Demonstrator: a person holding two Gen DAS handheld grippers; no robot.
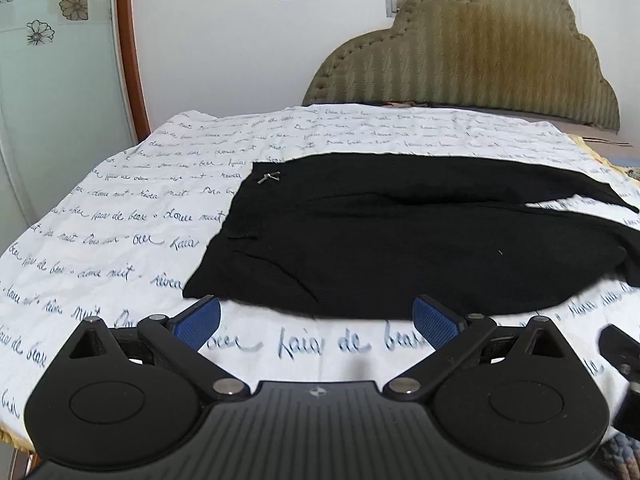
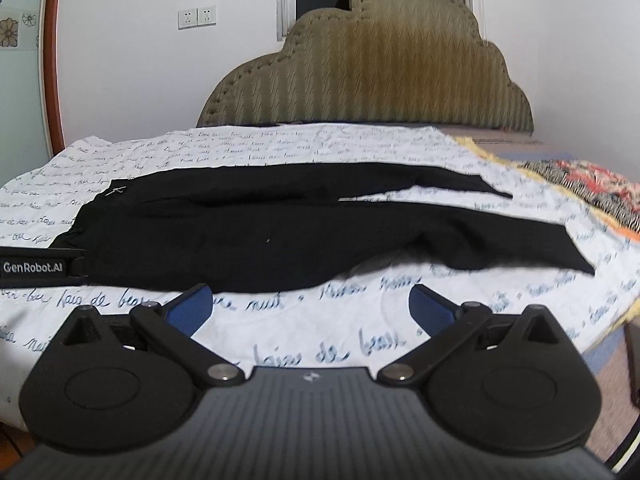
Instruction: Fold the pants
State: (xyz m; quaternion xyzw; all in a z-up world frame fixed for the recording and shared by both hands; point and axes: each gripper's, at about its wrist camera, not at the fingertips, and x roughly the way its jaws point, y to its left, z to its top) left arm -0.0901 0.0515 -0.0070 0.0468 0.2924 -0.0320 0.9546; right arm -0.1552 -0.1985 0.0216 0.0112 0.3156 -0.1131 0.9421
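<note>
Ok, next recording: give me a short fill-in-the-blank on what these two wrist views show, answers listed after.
1. The pants lying on the sheet are ____ in color.
2. Both the left tool and the right tool have their jaws ____.
3. The two pant legs point toward the person's ____ side.
4. The pads on the fingers are ____.

Missing words: black; open; right; blue

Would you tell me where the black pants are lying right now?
The black pants lie flat on the script-printed white sheet, waistband to the left, legs running right, just beyond both open grippers and before the padded headboard.
</note>
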